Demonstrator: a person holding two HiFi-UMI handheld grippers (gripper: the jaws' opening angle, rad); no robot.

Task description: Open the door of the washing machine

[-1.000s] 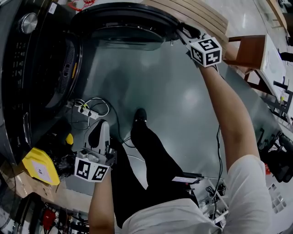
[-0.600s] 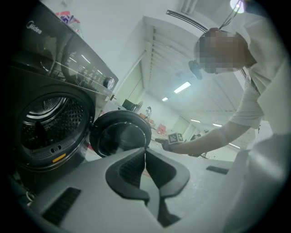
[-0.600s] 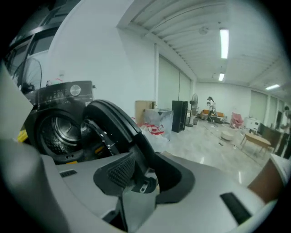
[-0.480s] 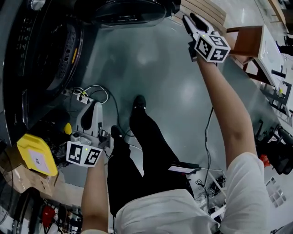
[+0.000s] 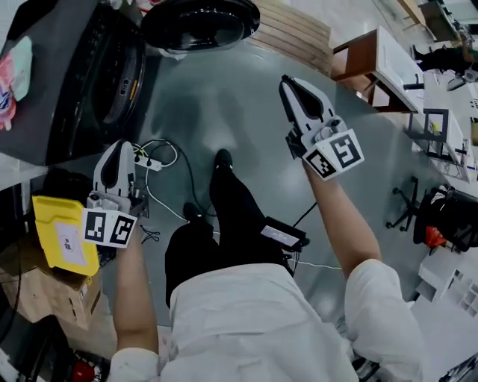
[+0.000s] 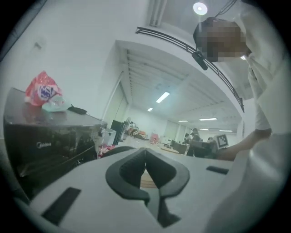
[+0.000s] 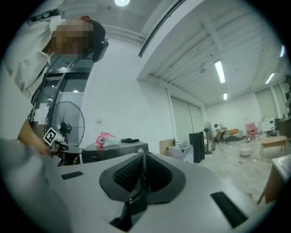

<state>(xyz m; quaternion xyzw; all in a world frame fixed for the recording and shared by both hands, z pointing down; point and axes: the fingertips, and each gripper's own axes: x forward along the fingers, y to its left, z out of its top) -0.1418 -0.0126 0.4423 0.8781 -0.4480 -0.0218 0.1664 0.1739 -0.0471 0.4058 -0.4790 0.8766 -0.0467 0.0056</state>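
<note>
The dark washing machine (image 5: pixel 89 82) stands at the upper left of the head view, and its round door (image 5: pixel 200 21) is swung wide open beside the drum opening (image 5: pixel 123 74). My right gripper (image 5: pixel 287 82) is held in mid-air well clear of the door. Its jaws have just been closing and now meet with nothing between them (image 7: pixel 142 157). The left gripper (image 5: pixel 118 145) hovers near the machine's front corner, shut and empty (image 6: pixel 145 152). In the left gripper view the machine (image 6: pixel 50 141) is at the left, at gripper height.
A pink bag (image 6: pixel 43 91) lies on top of the machine. A yellow container (image 5: pixel 63 235) and a cardboard box (image 5: pixel 45 298) sit at the lower left. A power strip with cables (image 5: pixel 149 160) lies on the floor by my feet. Wooden slats (image 5: pixel 291 33) and a wooden table (image 5: pixel 366 56) stand behind the door.
The right gripper left the door's edge, came back and up, and its jaws went from open to shut. The left gripper also rose. The door stays open.
</note>
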